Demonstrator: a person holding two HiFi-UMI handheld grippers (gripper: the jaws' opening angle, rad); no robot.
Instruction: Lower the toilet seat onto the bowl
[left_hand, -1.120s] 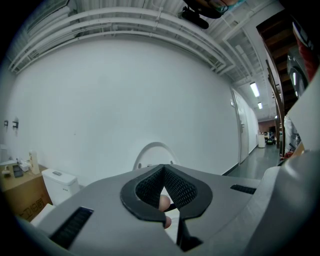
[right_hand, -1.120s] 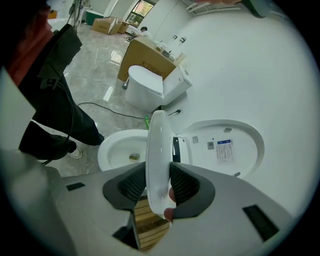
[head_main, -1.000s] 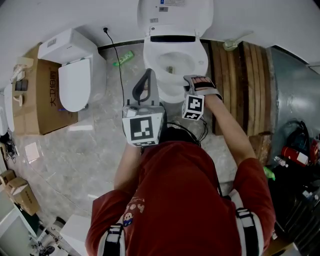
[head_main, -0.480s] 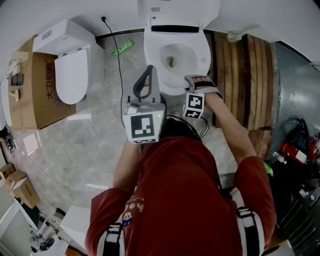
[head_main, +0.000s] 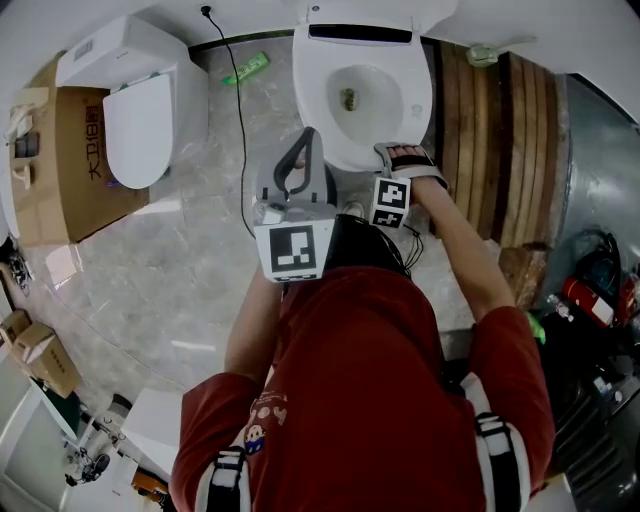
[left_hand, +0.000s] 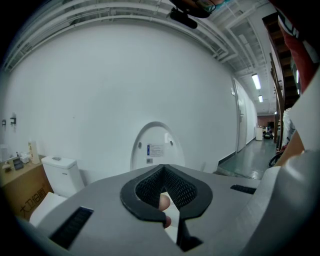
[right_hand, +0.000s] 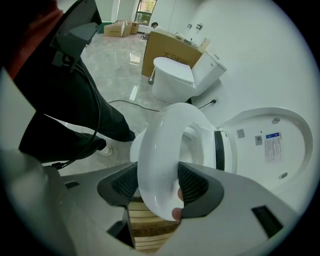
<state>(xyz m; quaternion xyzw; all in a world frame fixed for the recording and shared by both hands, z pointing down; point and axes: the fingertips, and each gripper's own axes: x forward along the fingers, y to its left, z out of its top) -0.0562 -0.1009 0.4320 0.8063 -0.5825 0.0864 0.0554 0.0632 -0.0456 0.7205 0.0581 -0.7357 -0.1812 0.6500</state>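
item: right gripper (right_hand: 159, 192), fingers (right_hand: 196, 184). closed tight on the front rim of the toilet seat (right_hand: 161, 145), one pad on each face of the white ring.

item: toilet seat. in the head view the grip sits at about 5 o'clock on the ring. the long axis runs 6 to 12 o'clock, with the hinge at the 12 o'clock end under the upright lid (head_main: 360, 12). the held end is the free end, so the coming move is judged to be an arc about that far hinge, down toward the bowl (right_hand: 134, 146).

condition: in the right gripper view the seat reads as partly tilted off the bowl. contact along the rim cannot be confirmed.

item: left gripper (head_main: 300, 150). fingers drawn together with nothing between them, at about 7 o'clock from the bowl, aimed at the lid and apart from the seat. the right hand is the nearer one, and the only one on the seat.
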